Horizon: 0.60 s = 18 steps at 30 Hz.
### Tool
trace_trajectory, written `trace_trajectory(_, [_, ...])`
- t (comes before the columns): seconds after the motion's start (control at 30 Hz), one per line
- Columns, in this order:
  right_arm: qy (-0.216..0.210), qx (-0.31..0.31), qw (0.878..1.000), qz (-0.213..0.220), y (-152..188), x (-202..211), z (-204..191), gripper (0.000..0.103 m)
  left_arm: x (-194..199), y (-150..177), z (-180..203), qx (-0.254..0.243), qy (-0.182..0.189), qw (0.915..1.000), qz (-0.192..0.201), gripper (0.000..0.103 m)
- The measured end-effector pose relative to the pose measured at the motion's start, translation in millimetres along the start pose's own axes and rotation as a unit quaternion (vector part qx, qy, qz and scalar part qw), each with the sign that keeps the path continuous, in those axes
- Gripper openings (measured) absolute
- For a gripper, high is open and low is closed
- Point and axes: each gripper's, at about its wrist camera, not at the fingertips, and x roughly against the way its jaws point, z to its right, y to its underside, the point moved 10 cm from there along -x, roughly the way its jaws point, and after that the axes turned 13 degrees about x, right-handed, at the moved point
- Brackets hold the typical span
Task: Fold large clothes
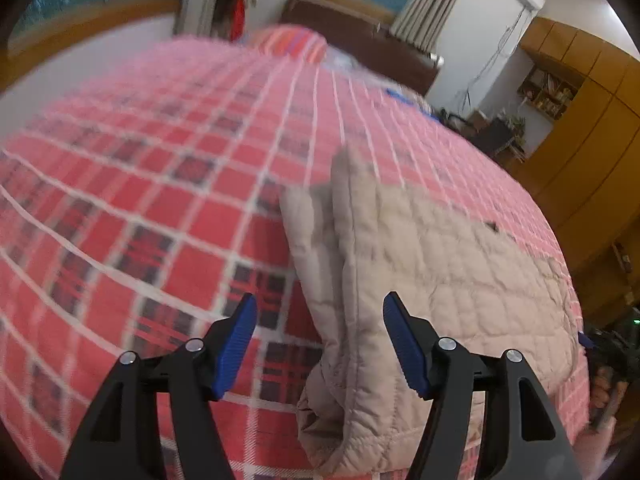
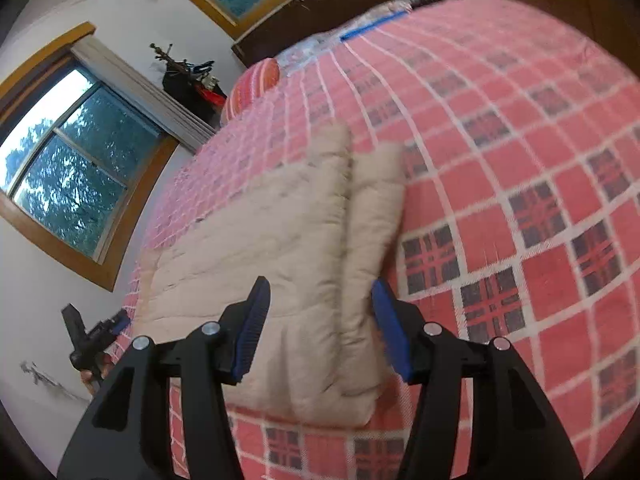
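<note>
A: Both tools have their jaws spread wide with nothing between the pads. Left gripper hangs above the near left edge of the coat; right gripper hangs above its near right edge.

B: How does the coat look?

A: Beige, quilted and puffy, lying flat on the bed, which has a red and pink checked cover. A sleeve is folded in along the left side in the left view; the right view shows a narrow folded strip lying along the right side of the main panel.

B: Anything one camera catches that the other misses?

A: Left view shows wooden cabinets with a shelf on the far right. Right view shows a window on the left wall, and the other tool held low at the left bed edge. A striped pillow lies at the far end.

B: Shelf contents?

A: Too small to tell.
</note>
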Motion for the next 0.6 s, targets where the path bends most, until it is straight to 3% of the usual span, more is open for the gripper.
trace_trajectory(0.1, [-0.016,0.026,1.000,0.006,-7.9,11.6,-28.5,0.054,19.3,1.7,28.6,-0.016,0.016,0.9997,0.004,0.067])
trace_trajectory(0.27, [-0.013,0.065,0.998,-0.003,-11.5,7.6,-60.6,0.054,24.0,16.5,79.1,-0.066,0.008,0.9978,0.005,0.070])
trace_trajectory(0.43, [-0.011,0.071,0.997,-0.017,-5.0,-5.9,-65.1,0.054,16.1,31.0,108.3,-0.093,-0.013,0.9955,0.018,0.070])
trace_trajectory(0.6, [0.008,0.074,0.997,-0.031,-0.3,-15.5,-59.5,0.054,5.3,43.8,113.2,-0.103,-0.031,0.9941,0.017,0.070])
